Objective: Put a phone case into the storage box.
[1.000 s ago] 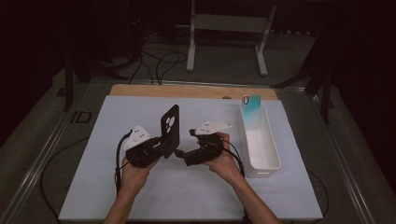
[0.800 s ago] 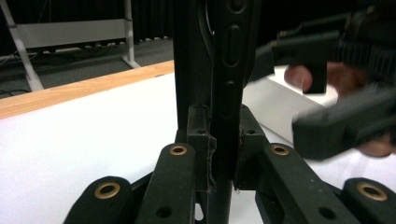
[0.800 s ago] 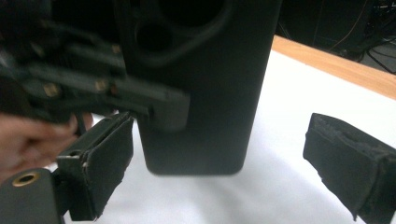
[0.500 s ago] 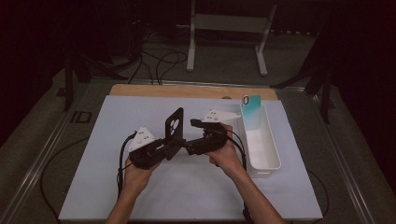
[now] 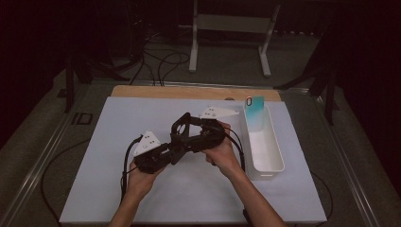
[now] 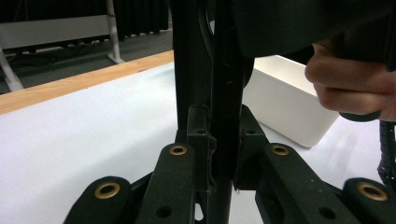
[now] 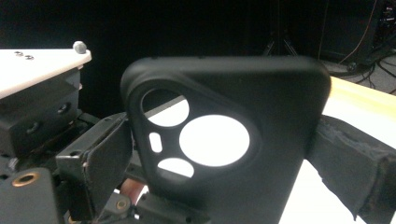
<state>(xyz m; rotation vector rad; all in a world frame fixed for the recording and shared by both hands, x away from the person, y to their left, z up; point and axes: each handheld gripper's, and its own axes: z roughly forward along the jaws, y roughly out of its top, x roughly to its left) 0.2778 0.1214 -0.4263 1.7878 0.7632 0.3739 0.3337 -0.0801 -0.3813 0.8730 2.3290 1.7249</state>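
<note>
Both grippers meet on a black soft-plastic phone case with round camera cut-outs, held above the white table mat.

The left gripper clamps its narrow jaws on the case's edge, pads pressing both faces. The right gripper has a pad at each side of the case; whether they press I cannot tell. Just right of the hands stands a long white plastic bin holding a teal phone case upright at its far end.

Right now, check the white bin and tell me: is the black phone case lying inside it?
No: the black phone case is held up between the two grippers over the table, left of the white bin.
</note>
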